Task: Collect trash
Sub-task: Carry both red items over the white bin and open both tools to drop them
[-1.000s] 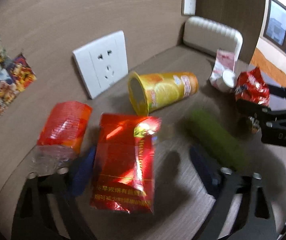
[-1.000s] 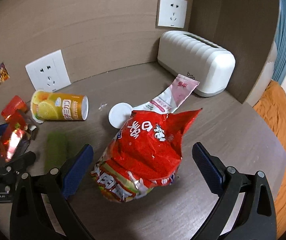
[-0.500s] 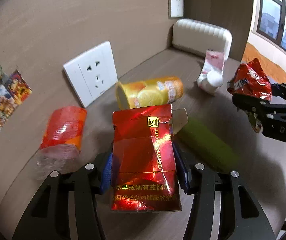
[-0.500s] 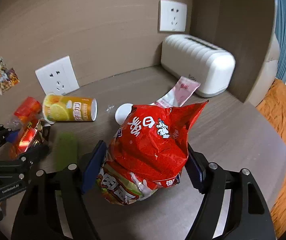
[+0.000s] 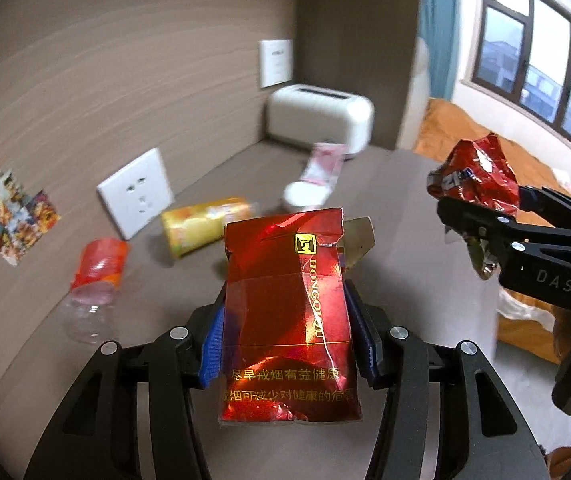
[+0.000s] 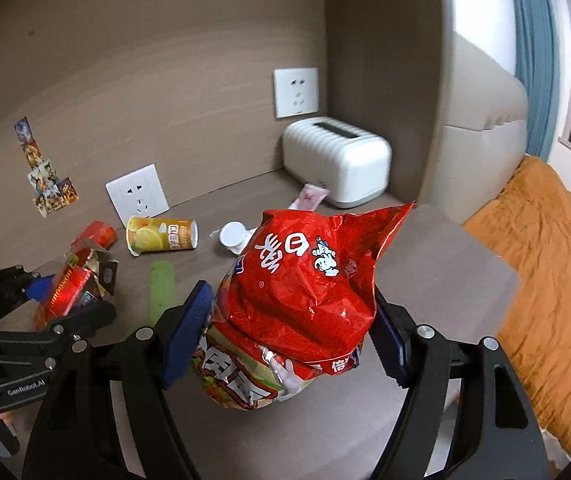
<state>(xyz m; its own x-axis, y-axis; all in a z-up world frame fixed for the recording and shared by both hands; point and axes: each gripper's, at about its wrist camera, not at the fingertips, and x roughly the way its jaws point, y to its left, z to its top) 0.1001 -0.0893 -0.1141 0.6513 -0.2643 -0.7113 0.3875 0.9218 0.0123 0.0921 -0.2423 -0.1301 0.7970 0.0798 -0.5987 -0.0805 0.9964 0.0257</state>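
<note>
Left gripper (image 5: 291,344) now clenched on cigarette pack (image 5: 287,320); right gripper (image 6: 285,332) grasping snack bag (image 6: 305,300). Both raised off table (image 6: 437,276) since second ago. Ready for binning; tube, bottle remain.

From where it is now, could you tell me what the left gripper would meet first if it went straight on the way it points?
Probably the yellow snack canister lying on the tabletop, though depth is unclear.

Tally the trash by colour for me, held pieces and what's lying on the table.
Red: 3 — cigarette pack, snack bag, red-labelled plastic bottle
Yellow: 1 — drink cup
Green: 1 — green strip
Pink: 1 — sachet
White: 1 — round lid
Total: 7
</note>
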